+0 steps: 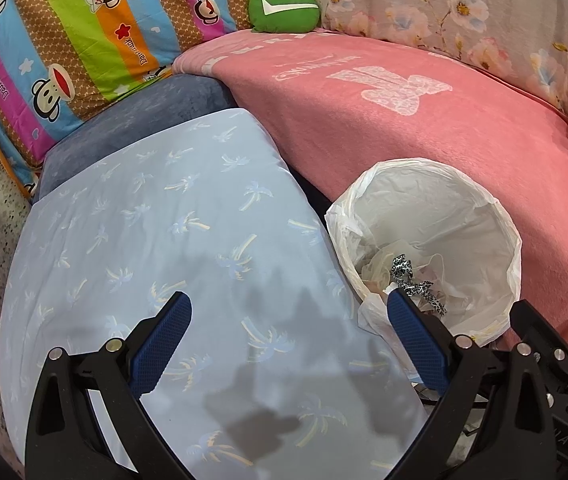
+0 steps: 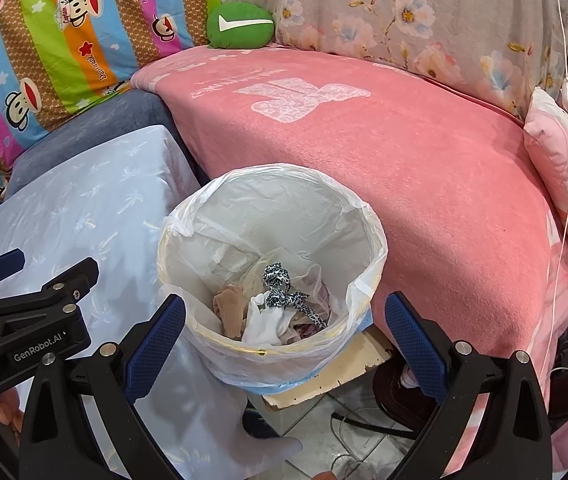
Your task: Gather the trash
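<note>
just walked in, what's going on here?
Trash collection by a sofa. The person holds both grippers, left gripper and right gripper, with jaws open and nothing in them. The lined trash bin stands between the blue palm-print cushion and pink blanket, already holding a leopard-print strip and crumpled cloth.

Bright even indoor light, soft shadows on blue sheet [image 1: 156,216], fisheye-warped dark corners, sharp focus
</note>
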`<state>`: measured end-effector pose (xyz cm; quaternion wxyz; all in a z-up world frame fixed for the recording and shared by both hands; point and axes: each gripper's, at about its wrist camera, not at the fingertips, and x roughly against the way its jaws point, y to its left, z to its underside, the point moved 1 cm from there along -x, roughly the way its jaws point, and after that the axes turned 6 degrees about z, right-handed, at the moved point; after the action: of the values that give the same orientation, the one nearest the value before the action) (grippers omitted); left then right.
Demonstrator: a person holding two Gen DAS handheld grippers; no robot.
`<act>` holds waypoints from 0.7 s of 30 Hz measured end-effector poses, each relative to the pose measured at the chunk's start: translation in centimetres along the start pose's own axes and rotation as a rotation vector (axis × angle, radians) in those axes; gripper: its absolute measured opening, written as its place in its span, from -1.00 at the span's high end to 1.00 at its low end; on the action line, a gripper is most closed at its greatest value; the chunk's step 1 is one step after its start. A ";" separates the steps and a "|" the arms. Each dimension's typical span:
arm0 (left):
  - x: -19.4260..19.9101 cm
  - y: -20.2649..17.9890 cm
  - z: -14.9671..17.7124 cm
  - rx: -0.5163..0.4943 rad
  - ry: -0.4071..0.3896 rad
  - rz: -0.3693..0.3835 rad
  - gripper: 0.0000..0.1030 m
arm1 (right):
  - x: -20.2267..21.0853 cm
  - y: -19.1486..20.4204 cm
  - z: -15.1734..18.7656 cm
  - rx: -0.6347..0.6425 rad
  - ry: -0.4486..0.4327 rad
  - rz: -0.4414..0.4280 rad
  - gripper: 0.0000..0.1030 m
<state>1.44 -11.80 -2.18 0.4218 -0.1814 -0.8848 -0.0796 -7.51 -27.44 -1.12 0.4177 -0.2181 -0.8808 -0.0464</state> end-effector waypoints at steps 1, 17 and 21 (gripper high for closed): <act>0.0 0.0 0.0 0.000 0.001 0.000 -0.83 | 0.0 0.0 0.0 0.001 0.000 -0.001 -0.89; -0.3 0.1 0.5 0.002 0.030 0.014 -0.83 | 0.1 0.1 0.0 0.001 0.000 0.000 -0.89; -0.2 0.1 0.6 -0.003 0.030 0.016 -0.83 | 0.1 0.1 0.0 0.001 0.000 0.000 -0.89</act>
<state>1.19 -11.58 -2.68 0.4354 -0.1880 -0.8767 -0.0803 -7.56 -27.30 -1.05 0.4178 -0.2181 -0.8808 -0.0459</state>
